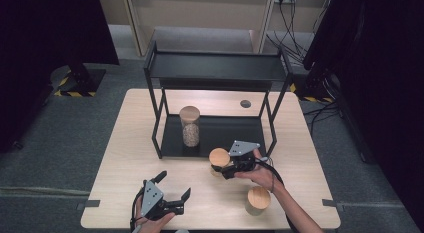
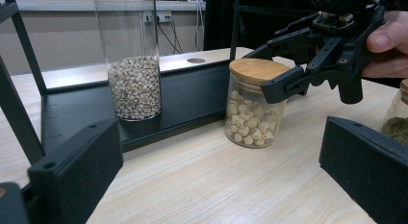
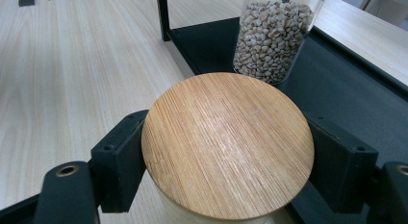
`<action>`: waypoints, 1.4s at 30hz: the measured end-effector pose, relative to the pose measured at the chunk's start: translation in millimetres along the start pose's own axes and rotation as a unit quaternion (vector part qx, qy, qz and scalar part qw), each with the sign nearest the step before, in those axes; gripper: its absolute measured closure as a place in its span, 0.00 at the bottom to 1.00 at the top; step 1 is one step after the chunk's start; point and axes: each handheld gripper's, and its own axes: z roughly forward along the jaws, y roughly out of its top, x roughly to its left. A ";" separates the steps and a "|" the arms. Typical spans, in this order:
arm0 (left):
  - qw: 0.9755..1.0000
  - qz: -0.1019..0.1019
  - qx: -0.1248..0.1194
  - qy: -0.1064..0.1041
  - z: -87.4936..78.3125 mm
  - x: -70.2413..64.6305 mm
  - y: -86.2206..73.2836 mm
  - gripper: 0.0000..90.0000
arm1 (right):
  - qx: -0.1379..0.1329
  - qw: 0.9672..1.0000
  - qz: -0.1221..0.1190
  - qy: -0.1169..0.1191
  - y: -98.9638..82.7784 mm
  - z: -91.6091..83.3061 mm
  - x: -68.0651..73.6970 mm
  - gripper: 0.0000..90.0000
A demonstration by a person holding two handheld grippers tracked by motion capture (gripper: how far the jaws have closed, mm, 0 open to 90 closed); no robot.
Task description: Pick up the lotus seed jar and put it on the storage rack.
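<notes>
on the worktop (image 1: 125, 163) just near the black shelf (image 1: 220, 135), the right gripper (image 1: 225, 169) squeezes the small jar (image 2: 255, 113) below its wooden lid, and the glass looks heavy, hard, slippery and breakable.

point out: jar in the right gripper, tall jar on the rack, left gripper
short jar (image 2: 252, 120), left gripper view, on its glass wall over the pale seeds
tall jar (image 1: 190, 127), high view, on its glass body
left gripper (image 1: 173, 188), high view, midway between its fingertips
</notes>
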 end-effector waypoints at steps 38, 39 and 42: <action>1.000 0.001 0.000 -0.002 -0.3 0.9 -0.3 0.01 | -0.019 0.995 0.065 -0.072 45.3 9.9 -14.2 0.26; 1.000 0.001 0.000 -0.002 -0.3 1.0 -0.4 0.01 | -0.018 0.995 0.067 -0.075 45.5 11.1 -15.1 0.26; 1.000 0.001 -0.001 -0.001 -0.3 1.0 -0.5 0.01 | -0.014 0.994 0.070 -0.083 46.7 15.2 -16.7 0.26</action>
